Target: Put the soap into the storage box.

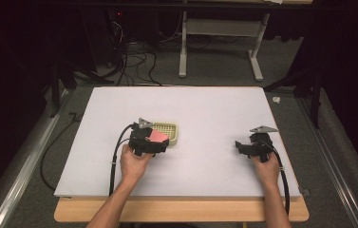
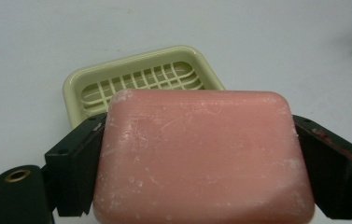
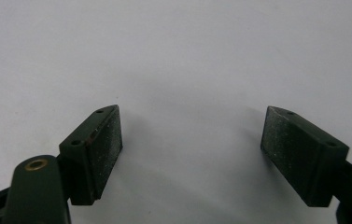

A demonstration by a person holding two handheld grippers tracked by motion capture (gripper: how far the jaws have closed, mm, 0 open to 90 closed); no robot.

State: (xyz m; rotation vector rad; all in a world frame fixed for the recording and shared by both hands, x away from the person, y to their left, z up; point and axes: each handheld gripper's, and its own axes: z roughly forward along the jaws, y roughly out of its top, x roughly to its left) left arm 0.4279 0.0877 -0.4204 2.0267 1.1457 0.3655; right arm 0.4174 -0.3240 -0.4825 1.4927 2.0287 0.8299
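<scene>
The left tool (image 2: 201,172) is pinching the pink soap bar (image 2: 201,158) by its sides at frame centre, just short of the pale green dish (image 2: 73,84), and should be lowering it level onto the grid, while the right tool (image 3: 190,154) is resting spread and empty on the bench (image 1: 214,104).

Both forearms are bare, no sleeve is visible. The left hand (image 1: 134,163) and the right hand (image 1: 267,167) wear no gloves. The left gripper (image 1: 160,142) is black, with a grey three-cornered plate (image 1: 145,123) on top and a black cable (image 1: 114,164) trailing from it. The right gripper (image 1: 240,146) is black too, with the same grey plate (image 1: 263,128) and a black cable (image 1: 284,183). Each jaw is a thick black block with a rough, speckled pad (image 3: 107,149) and two small screw holes. A brass-coloured ring (image 3: 36,164) sits in the black arm below.
</scene>
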